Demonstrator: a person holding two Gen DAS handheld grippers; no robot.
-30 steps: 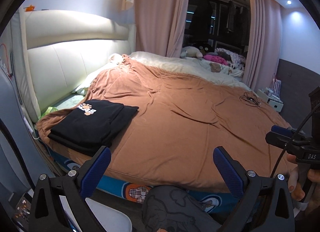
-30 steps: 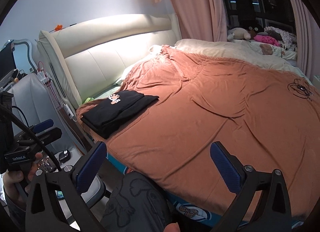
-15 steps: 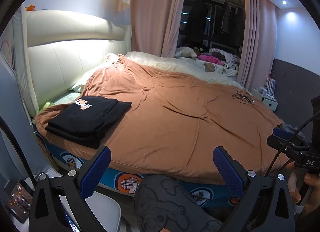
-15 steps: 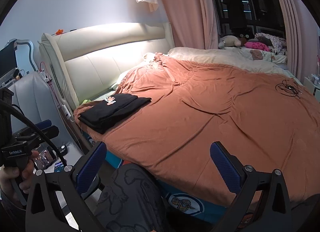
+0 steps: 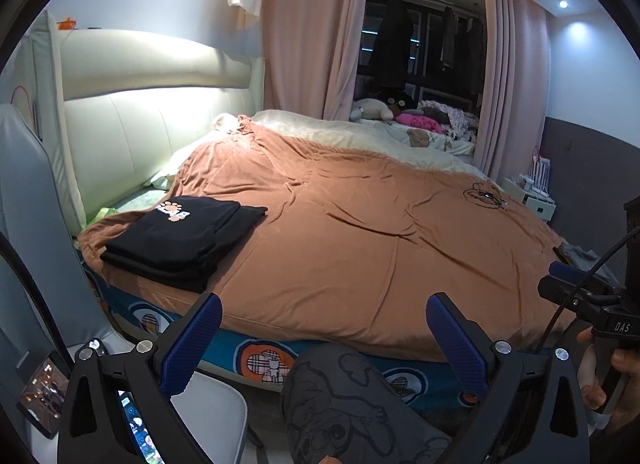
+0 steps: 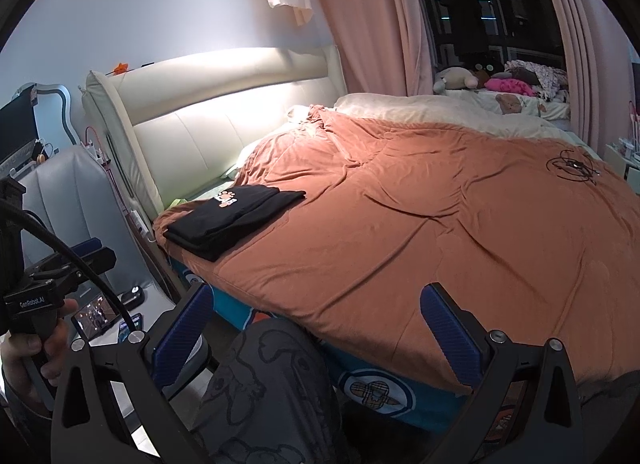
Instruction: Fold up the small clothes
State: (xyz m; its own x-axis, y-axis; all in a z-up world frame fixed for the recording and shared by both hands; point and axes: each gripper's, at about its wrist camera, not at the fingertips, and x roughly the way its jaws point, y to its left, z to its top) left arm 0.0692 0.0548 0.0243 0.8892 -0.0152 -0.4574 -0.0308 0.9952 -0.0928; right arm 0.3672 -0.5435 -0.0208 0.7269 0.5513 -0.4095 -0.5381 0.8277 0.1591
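A folded black garment with an orange paw print lies on the near left corner of the bed's brown cover; it also shows in the right wrist view. My left gripper is open and empty, held off the bed's near edge, well short of the garment. My right gripper is open and empty, also off the near edge. Each gripper shows at the side of the other's view.
A cream padded headboard stands at the left. A tangle of black cable lies on the cover's far right. Soft toys lie by the curtains. A phone lies on a white stand at the bedside. My grey-clad knee is below the grippers.
Both grippers have drawn back and up from the bed, so more of its near edge and the floor side shows. The folded garment has not moved.
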